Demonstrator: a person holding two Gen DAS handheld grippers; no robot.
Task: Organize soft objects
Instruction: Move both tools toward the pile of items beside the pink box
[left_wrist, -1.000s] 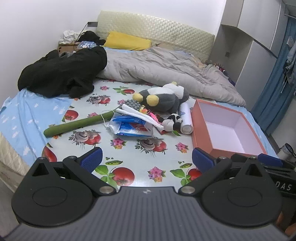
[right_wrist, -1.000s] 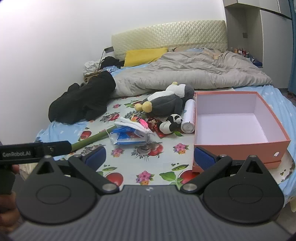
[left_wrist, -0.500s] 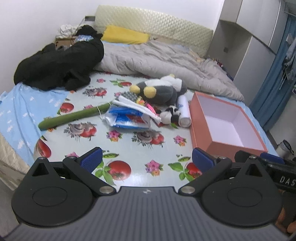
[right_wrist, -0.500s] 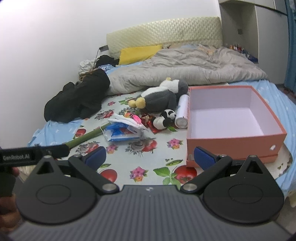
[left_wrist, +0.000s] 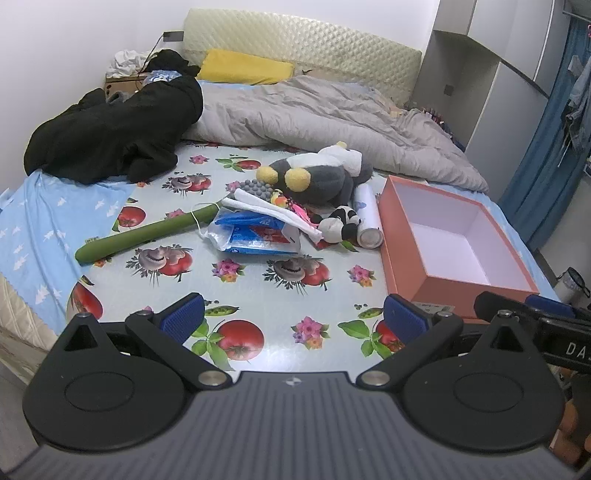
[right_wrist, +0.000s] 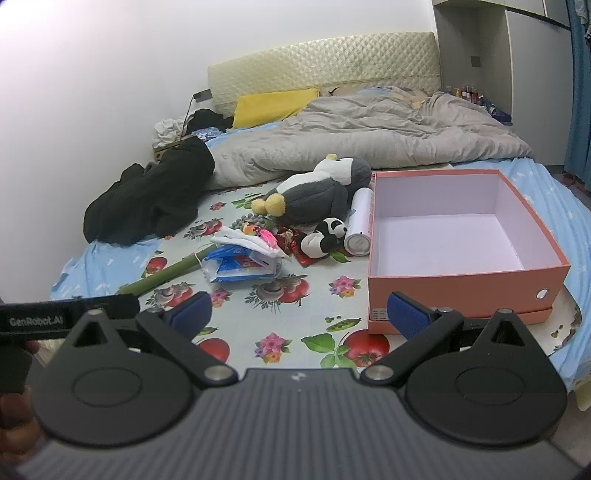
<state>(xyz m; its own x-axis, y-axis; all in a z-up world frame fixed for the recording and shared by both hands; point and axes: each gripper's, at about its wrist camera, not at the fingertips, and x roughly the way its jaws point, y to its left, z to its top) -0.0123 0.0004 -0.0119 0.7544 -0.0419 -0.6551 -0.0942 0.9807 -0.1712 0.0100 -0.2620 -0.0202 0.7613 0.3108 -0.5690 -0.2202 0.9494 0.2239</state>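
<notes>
Hovering over the bed, both grippers spread wide and empty.
Left gripper and right gripper face the plush penguin beside the open pink box.

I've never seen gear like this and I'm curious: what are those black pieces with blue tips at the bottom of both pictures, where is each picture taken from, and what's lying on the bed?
Those are two hand-held grippers, one in each of a person's hands, each carrying a camera that looks forward along its fingers. One picture comes from the left hand-held gripper, the other from the right hand-held gripper. Both are open and hold nothing. On the fruit-patterned cloth lie a grey and white plush penguin, a small plush panda, a long green cucumber-shaped toy, a blue plastic packet and a white cylindrical can. Beside them stands an open, empty orange cardboard box.
</notes>
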